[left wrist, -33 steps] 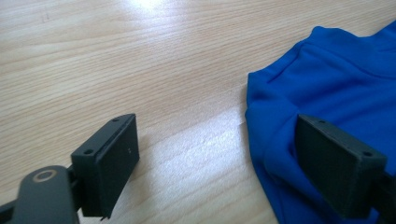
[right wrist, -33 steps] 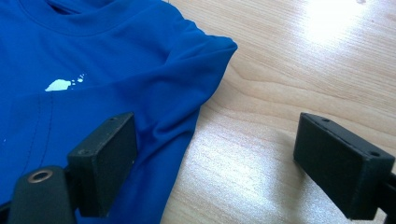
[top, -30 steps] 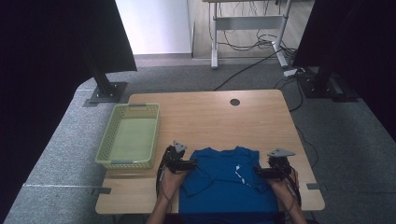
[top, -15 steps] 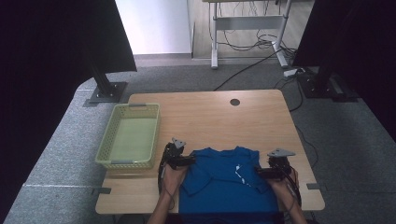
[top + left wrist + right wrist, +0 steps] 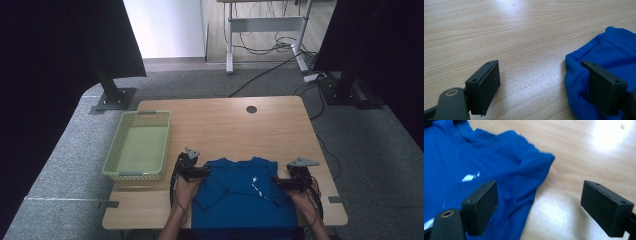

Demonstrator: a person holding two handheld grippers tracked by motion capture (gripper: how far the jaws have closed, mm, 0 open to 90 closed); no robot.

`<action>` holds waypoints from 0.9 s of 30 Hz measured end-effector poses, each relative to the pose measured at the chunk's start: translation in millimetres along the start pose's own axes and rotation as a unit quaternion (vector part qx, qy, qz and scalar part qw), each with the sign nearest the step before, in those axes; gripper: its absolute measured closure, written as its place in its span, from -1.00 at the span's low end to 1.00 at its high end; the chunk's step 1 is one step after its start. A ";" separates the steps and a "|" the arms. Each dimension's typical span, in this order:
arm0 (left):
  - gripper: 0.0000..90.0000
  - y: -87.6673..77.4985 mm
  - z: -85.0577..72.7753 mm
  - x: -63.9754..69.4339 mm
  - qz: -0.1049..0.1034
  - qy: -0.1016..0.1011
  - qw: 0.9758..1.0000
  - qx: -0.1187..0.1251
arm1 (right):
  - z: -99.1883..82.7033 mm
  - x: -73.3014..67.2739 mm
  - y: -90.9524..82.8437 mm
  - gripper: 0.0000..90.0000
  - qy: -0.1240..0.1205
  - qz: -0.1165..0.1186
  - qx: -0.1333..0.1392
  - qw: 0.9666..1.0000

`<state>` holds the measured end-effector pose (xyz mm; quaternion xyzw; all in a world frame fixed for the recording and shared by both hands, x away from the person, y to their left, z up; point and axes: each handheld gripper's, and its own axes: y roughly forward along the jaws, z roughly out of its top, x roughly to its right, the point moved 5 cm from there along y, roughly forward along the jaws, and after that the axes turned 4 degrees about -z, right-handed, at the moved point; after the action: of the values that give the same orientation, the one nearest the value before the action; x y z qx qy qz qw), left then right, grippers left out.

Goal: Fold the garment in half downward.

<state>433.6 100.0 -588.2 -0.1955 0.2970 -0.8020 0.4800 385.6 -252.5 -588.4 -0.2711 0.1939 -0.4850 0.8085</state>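
Now your left gripper point(image 5: 202, 172) and right gripper point(image 5: 276, 183), both spread wide and pinching nothing, have barely moved at the blue T-shirt's point(image 5: 245, 197) left and right edges near you, so grasping remains ahead.

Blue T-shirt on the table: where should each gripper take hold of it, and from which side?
Probably at the two sleeves. The blue T-shirt lies flat with its collar toward the far edge and a sleeve sticking out each side. The left gripper and right gripper, both open, already straddle those sleeve edges, so sliding in low from the outer sides along the table suits best.
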 end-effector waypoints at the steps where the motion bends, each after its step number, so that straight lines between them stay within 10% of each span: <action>1: -0.60 0.0 0.0 0.1 0.000 0.000 1.000 0.000 | 3.0 -0.3 0.9 -0.67 -0.002 -0.002 0.002 1.000; 16: -0.58 -0.5 -0.2 0.2 -0.002 0.002 1.000 0.000 | 31.6 -2.7 30.4 -0.23 -0.028 -0.039 -0.026 0.998; 21: -0.57 -0.4 -0.2 0.3 -0.002 0.002 1.000 0.000 | 20.2 25.1 20.2 -0.21 -0.003 -0.071 -0.031 0.997; 27: -0.57 -0.5 -0.2 0.3 -0.002 0.002 1.000 0.000 | 22.0 29.2 11.4 -0.21 0.024 -0.040 -0.009 0.999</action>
<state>433.1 100.0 -588.0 -0.1942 0.2972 -0.8036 0.4777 419.3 -268.5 -579.9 -0.2739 0.2063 -0.5215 0.7814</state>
